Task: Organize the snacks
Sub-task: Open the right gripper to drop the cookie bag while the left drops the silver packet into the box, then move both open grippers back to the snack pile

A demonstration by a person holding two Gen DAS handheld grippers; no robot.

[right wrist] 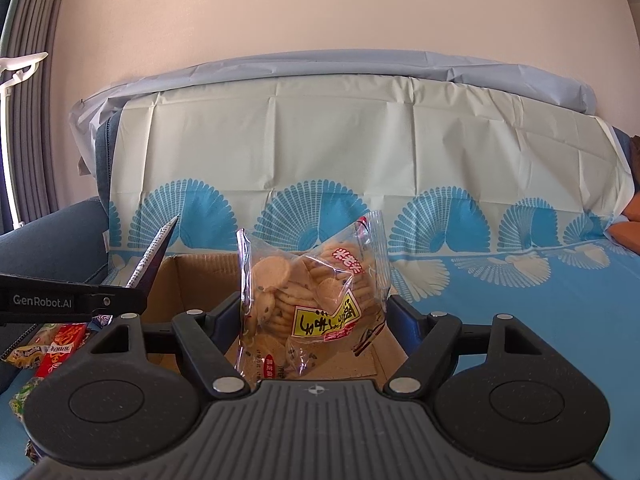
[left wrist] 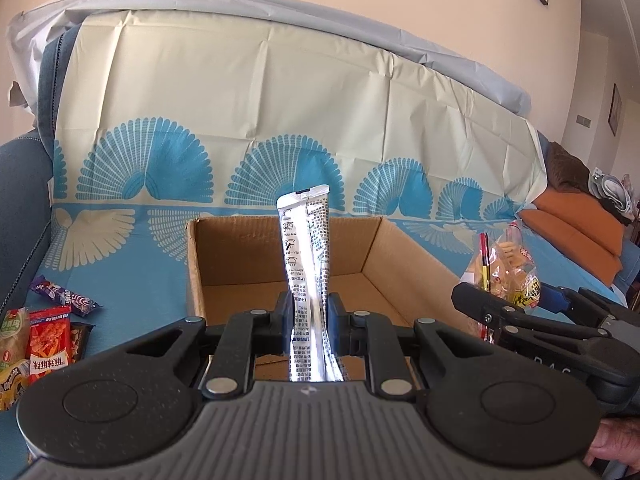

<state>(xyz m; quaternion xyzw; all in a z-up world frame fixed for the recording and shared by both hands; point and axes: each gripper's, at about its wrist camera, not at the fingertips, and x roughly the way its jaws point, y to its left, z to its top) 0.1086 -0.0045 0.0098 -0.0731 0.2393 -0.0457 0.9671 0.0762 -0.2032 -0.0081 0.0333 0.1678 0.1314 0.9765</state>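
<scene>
At the left edge of the blue-patterned cover (left wrist: 132, 264) spread over the sofa lies a heap of loose snack packets (left wrist: 44, 340), with a purple bar (left wrist: 64, 296) just beyond them. Next along, the left gripper (left wrist: 311, 320) has its jaws pinched nearly together on a tall silver foil pouch (left wrist: 306, 264), which stands upright above the open cardboard box (left wrist: 240, 264); inside, the box shows only bare cardboard. To the right, the right gripper (right wrist: 314, 320) hangs over the same box near its right wall, jaws set wide with a clear bag of biscuits (right wrist: 312, 296) held between the pads, both pressing the plastic sides. Part of a hand (left wrist: 612, 444) shows at the lower right corner.
</scene>
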